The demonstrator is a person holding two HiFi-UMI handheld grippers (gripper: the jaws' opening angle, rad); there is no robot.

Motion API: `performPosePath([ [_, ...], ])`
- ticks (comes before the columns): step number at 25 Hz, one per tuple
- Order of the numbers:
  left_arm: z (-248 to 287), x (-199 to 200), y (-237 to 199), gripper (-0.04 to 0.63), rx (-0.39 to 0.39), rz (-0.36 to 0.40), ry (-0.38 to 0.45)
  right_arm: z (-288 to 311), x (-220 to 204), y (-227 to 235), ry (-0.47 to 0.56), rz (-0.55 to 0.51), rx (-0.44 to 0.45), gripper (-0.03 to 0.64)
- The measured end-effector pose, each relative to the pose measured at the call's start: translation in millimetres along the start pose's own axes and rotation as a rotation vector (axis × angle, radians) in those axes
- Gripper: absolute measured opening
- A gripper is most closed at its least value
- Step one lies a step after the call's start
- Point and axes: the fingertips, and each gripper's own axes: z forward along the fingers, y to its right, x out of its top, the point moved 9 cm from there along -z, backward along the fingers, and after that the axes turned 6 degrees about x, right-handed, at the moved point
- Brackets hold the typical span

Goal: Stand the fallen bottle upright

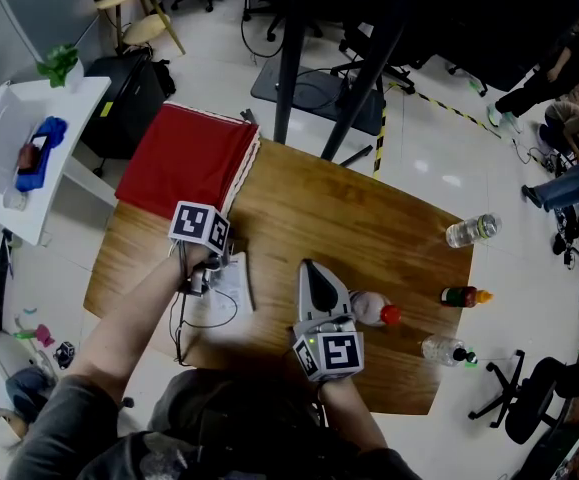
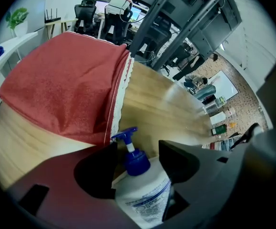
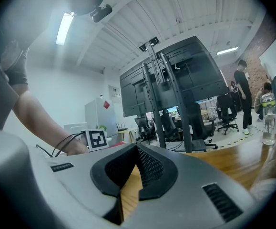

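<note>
A white pump bottle [image 2: 142, 194] with a blue pump head [image 2: 134, 159] sits between the jaws of my left gripper [image 2: 135, 144], its top pointing away toward the red cloth. The jaws press on its shoulders from both sides. In the head view the left gripper [image 1: 219, 258] is at the table's left front, with the bottle's white body [image 1: 231, 286] beside it. My right gripper [image 1: 307, 265] rests level on the wooden table [image 1: 369, 218] with nothing in it. In the right gripper view it [image 3: 138, 147] stands with its jaws shut tip to tip.
A red cloth [image 1: 194, 158] covers the table's far left corner. A red-capped bottle [image 1: 374, 310] lies just right of my right gripper. Along the right edge are a clear bottle [image 1: 472, 230], a small sauce bottle [image 1: 464, 295] and another clear bottle [image 1: 447, 350]. A white side table [image 1: 9, 158] stands left.
</note>
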Motion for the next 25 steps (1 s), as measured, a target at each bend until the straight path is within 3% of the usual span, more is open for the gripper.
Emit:
performPosePath([
  [12,4.2,3.9,7.0,0.311,0.081,0.01,-0.031,2.4,-0.7,-2.8,-0.009,-0.009,0.011,0.0],
  [17,4.0,3.6,5.2,0.296,0.081,0.026,-0.034,1.2,-1.3,-1.8,-0.005,-0.007,0.008,0.0],
  [20,3.5,3.6,6.1,0.219,0.09,0.063,-0.045,-0.6,0.2,-1.8,-0.004,-0.002,0.006,0.0],
  [25,5.0,6.4,16.8,0.202,0.113,0.176,-0.059,-4.5,0.0,2.2,-0.012,0.001,-0.003,0.0],
])
